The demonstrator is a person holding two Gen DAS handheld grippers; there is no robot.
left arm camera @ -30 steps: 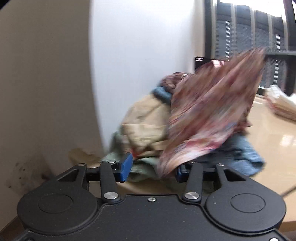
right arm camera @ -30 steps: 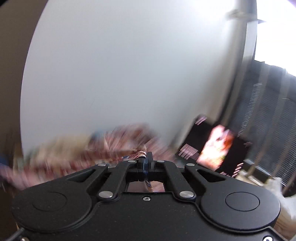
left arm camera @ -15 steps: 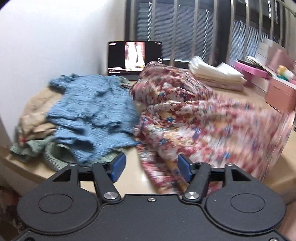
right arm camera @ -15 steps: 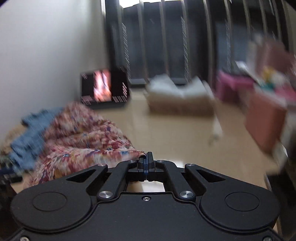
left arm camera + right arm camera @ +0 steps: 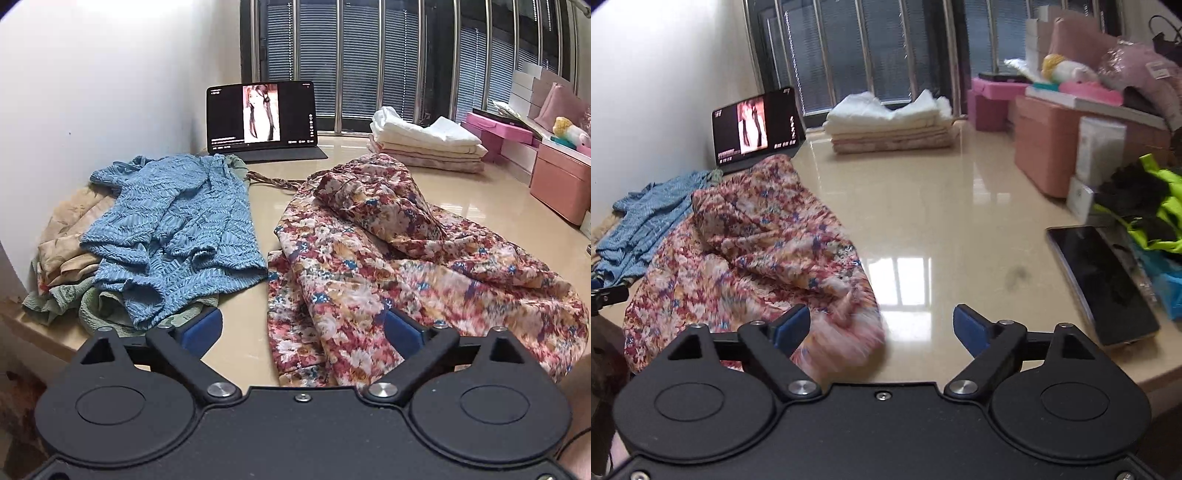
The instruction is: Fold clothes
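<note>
While its jaws are opening wide, the left gripper (image 5: 303,328) shows two blue pads (image 5: 201,328) with nothing pinched between them; the near hem of the crumpled red, cream and blue floral-print garment (image 5: 388,266) lies on the table in the gap, closer to the right-hand pad. The right gripper (image 5: 881,328) is likewise opening, its blue pads (image 5: 790,326) spread apart, and a blurred corner of the same floral garment (image 5: 750,258) sits by its left pad without being clamped.

In the left wrist view the floral garment spreads from about six o'clock out toward three o'clock, its long axis running from the near edge up to a bunched end pointing toward twelve o'clock, where a thin braided cord trails off toward eleven. It lies loose on the glossy beige tabletop (image 5: 491,199).

At nine to ten o'clock, just beside it, a textured blue knitted top (image 5: 173,236) rests over a heap of tan and green clothes (image 5: 62,243). At twelve o'clock a propped tablet with a lit screen (image 5: 262,114) stands against the window bars. At one o'clock sits a stack of folded cream and pink towels (image 5: 424,147), well apart from the floral garment. In the right wrist view a dark phone (image 5: 1100,280) lies at three o'clock.
</note>
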